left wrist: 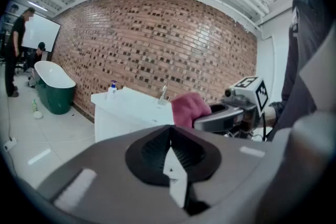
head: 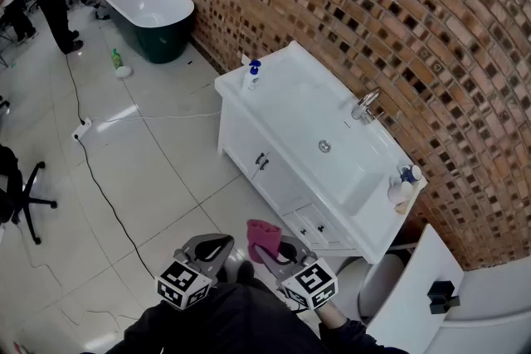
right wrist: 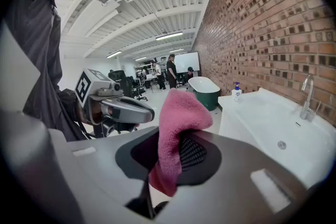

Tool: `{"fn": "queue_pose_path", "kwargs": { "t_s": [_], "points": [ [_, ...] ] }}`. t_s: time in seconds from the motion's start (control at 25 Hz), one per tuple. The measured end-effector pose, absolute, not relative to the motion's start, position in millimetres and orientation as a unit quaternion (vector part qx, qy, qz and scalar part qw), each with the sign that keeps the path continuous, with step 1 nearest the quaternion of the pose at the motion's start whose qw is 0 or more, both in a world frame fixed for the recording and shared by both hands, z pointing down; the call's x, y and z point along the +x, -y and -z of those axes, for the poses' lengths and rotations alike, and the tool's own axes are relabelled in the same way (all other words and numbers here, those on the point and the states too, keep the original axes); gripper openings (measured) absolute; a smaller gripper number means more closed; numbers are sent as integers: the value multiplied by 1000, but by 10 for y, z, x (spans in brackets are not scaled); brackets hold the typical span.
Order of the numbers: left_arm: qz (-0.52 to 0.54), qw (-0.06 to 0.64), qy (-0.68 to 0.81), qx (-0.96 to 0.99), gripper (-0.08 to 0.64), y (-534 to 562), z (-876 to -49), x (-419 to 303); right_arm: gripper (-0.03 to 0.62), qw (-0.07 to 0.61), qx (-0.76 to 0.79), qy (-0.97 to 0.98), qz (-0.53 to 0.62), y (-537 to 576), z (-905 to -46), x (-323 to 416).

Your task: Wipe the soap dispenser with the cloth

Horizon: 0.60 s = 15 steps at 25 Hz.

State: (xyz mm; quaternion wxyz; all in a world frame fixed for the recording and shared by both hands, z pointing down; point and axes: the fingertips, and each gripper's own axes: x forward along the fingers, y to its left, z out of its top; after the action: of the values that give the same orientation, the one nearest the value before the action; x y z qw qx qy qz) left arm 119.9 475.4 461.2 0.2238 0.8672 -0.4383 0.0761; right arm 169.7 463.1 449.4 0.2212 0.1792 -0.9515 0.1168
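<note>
We hold the right tool (right wrist: 170, 152) closed on the pink cloth (right wrist: 176, 118); one fold stands up out of its jaws and a smaller end hangs below them. The left tool (left wrist: 169, 147) is shut with nothing between its jaws. It sits just to the left of the right tool, apart from it, and both are held low, close to our body and tipped a little downward.

The soap dispenser (head: 253, 75), a white bottle with a blue pump, stands well ahead of both tools. It is at the end of the white table (head: 292, 99) farthest from the tap (head: 365, 105), near the table's corner. Nothing touches it, and open floor lies between it and the tools.

We judge that the cloth is secured and the wiping has not begun, so the step in hand is the approach. The next move calls for carrying the right tool forward until the raised fold of cloth meets the side of the bottle. The bottle looks light and stands near the table edge, so a push from one side could slide or tip it. We expect the left tool will have to open and steady the bottle, or brace its far side, before the cloth rubs over the body and the pump
</note>
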Motion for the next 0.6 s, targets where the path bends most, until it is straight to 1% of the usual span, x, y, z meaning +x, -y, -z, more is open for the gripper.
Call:
{"fn": "queue_pose_path", "kwargs": {
  "t_s": [0.4,0.6],
  "points": [
    [-73,225,444,864,0,-4620,-4631,1009,71,223,186,949,-121,-4473,-4539,1575],
    [-75,228,448,861,0,-4337,-4637,861,71,219,189,949,-124,-4138,-4522,1472]
  ]
}}
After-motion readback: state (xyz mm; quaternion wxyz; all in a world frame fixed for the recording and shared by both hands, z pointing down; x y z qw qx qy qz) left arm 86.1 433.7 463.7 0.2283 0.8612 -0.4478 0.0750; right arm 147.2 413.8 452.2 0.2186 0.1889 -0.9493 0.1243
